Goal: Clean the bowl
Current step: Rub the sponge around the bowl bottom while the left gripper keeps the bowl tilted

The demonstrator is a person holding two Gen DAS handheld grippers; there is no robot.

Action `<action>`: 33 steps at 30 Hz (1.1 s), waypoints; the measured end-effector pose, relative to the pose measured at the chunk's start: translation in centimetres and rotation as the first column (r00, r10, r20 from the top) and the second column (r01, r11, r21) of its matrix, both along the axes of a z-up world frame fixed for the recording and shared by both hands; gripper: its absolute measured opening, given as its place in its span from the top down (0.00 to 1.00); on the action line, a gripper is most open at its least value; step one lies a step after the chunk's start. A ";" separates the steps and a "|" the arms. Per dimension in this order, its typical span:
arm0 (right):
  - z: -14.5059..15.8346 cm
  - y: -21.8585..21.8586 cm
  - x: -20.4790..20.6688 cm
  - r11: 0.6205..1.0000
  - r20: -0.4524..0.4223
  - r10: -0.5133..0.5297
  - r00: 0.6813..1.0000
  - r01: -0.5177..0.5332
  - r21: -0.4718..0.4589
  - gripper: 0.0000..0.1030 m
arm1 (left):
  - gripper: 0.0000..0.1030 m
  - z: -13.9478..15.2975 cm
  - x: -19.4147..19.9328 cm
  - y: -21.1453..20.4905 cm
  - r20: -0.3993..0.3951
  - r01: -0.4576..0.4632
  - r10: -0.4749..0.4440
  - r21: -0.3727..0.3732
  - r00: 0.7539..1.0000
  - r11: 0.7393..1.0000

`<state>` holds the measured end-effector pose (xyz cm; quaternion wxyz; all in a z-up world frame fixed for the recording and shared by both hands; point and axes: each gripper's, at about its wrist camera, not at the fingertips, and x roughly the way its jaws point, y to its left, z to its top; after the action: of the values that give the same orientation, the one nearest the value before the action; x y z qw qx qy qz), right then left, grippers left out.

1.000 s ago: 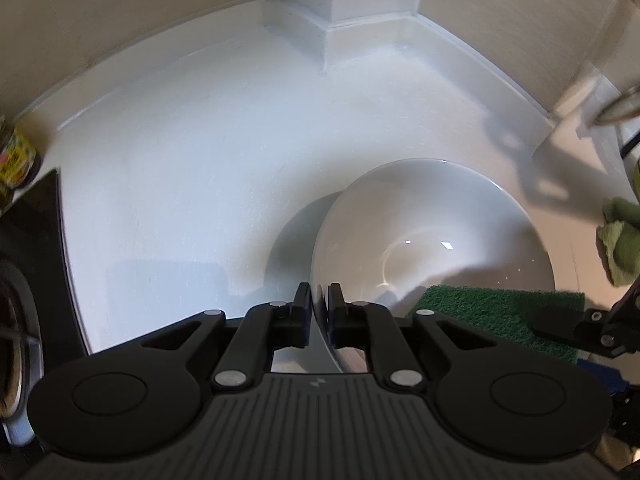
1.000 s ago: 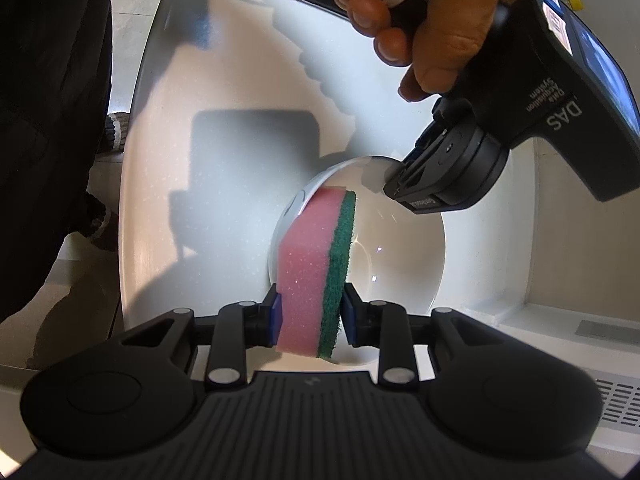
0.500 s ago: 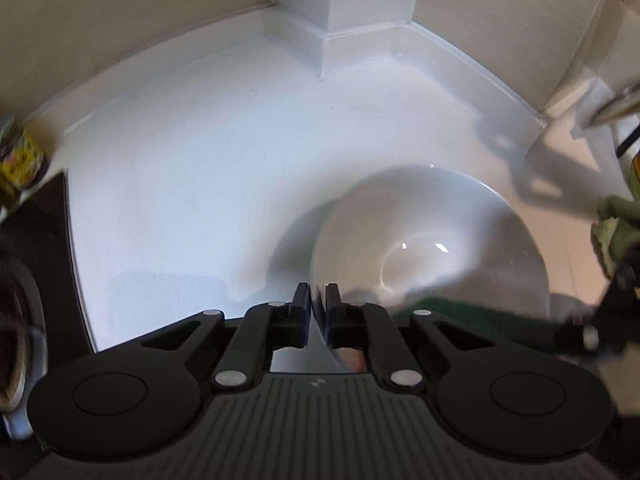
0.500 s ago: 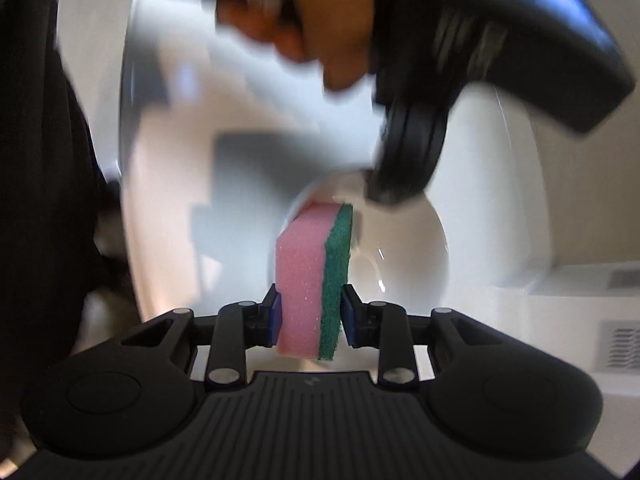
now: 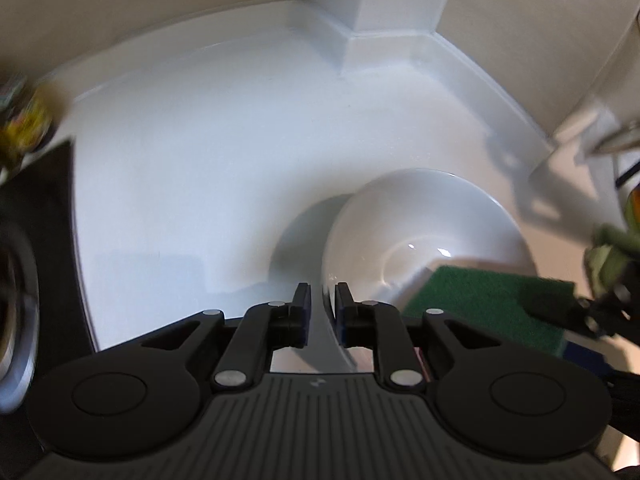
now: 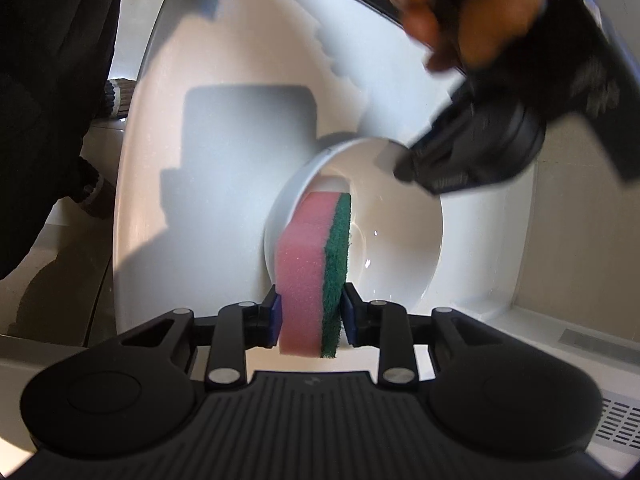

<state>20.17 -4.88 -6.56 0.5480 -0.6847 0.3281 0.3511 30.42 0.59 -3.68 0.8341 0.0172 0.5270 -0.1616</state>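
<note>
Two tongs at work: our left gripper (image 5: 322, 304), jaws opening astride the bowl (image 5: 424, 240) rim, should re-clamp while our right gripper (image 6: 309, 312), clamped on the sponge (image 6: 314, 272), scrubs inside.

One white bowl (image 5: 424, 240) on one white counter (image 5: 208, 168). One sponge (image 6: 316, 268), pink with a green scouring side. Two black grippers: the left gripper (image 5: 322, 312) and the right gripper (image 6: 310, 318). One bare hand (image 6: 472, 8) in view. One blurred yellow-labelled item (image 5: 22, 140) at the counter's left edge
</note>
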 end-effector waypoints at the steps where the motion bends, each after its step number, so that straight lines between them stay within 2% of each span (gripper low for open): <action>1: 0.0 -0.1 0.0 1.000 -0.002 -0.004 1.000 0.004 0.002 0.74 | 0.82 -0.1 -0.1 0.0 0.009 -0.003 0.003 -0.001 1.000 1.000; 2: 0.0 -0.1 0.0 1.000 -0.005 -0.005 1.000 0.005 0.001 0.74 | 0.83 -0.1 -0.2 0.0 0.015 -0.002 0.002 0.000 1.000 1.000; 4: 0.1 0.0 -0.1 1.000 -0.015 -0.003 1.000 0.003 -0.002 0.74 | 0.94 -0.1 -0.1 -0.6 0.034 0.021 -0.021 0.019 0.999 1.000; 6: 0.5 0.3 -0.1 1.000 -0.037 -0.008 0.999 0.009 0.027 0.74 | 0.96 -0.1 0.6 -1.3 0.057 0.057 -0.061 0.066 0.997 0.996; 10: 1.0 0.8 -0.1 0.998 -0.051 0.010 0.999 -0.007 0.062 0.75 | 0.95 -0.1 2.9 -2.8 0.073 0.165 -0.175 0.121 0.982 0.979; 12: 0.6 0.6 -0.4 0.999 -0.031 0.044 0.999 -0.044 0.020 0.75 | 0.92 -0.2 4.0 -3.3 0.074 0.208 -0.218 0.124 0.973 0.970; 14: 0.4 -0.1 -0.6 0.998 -0.024 0.056 0.998 -0.056 -0.013 0.75 | 0.91 -0.3 4.6 -3.4 0.062 0.207 -0.214 0.109 0.975 0.972; 16: 0.2 -0.6 -0.6 0.998 -0.020 0.054 0.998 -0.055 -0.029 0.75 | 0.84 -0.3 4.4 -3.2 0.050 0.160 -0.166 0.106 0.985 0.981; 17: 0.2 -0.7 -0.6 0.998 -0.020 0.050 0.999 -0.050 -0.029 0.75 | 0.84 -0.3 4.2 -3.1 0.048 0.136 -0.141 0.101 0.989 0.986; 21: 0.2 -1.4 -0.7 0.999 -0.020 0.033 0.999 -0.033 -0.025 0.75 | 0.78 0.1 1.4 -0.9 0.031 -0.027 0.026 0.020 0.999 0.999; 24: 0.3 -2.0 -0.8 1.000 -0.021 0.021 1.000 -0.022 -0.017 0.74 | 0.77 0.3 -0.4 -0.5 0.040 -0.052 0.052 -0.001 0.998 0.999; 26: 0.4 -2.2 -0.8 1.000 -0.024 0.018 1.000 -0.019 -0.022 0.74 | 0.77 0.2 -0.8 -0.7 0.036 -0.039 0.039 0.006 0.999 0.999; 27: 0.4 -2.3 -0.8 1.000 -0.025 0.018 1.000 -0.019 -0.025 0.74 | 0.81 -0.1 -0.7 -1.0 0.030 -0.027 0.027 0.013 0.999 1.000; 28: 0.4 -2.3 -0.9 0.999 -0.025 0.017 1.000 -0.017 -0.033 0.74 | 0.90 -0.4 -0.3 -1.2 0.024 -0.011 0.011 0.010 1.000 1.000; 30: 0.8 -1.8 -1.3 0.999 -0.027 0.025 0.999 -0.026 -0.036 0.75 | 0.95 -0.4 0.7 -1.8 0.047 0.020 -0.022 0.043 0.999 0.999; 33: 1.8 -0.2 -1.7 0.999 -0.039 0.047 0.998 -0.046 0.029 0.75 | 0.95 -0.2 2.6 -2.3 0.051 0.106 -0.111 0.091 0.993 0.990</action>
<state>18.47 -5.10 -4.79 0.5425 -0.6773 0.3179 0.3821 32.98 -1.70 -3.86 0.8371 0.0869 0.5082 -0.1827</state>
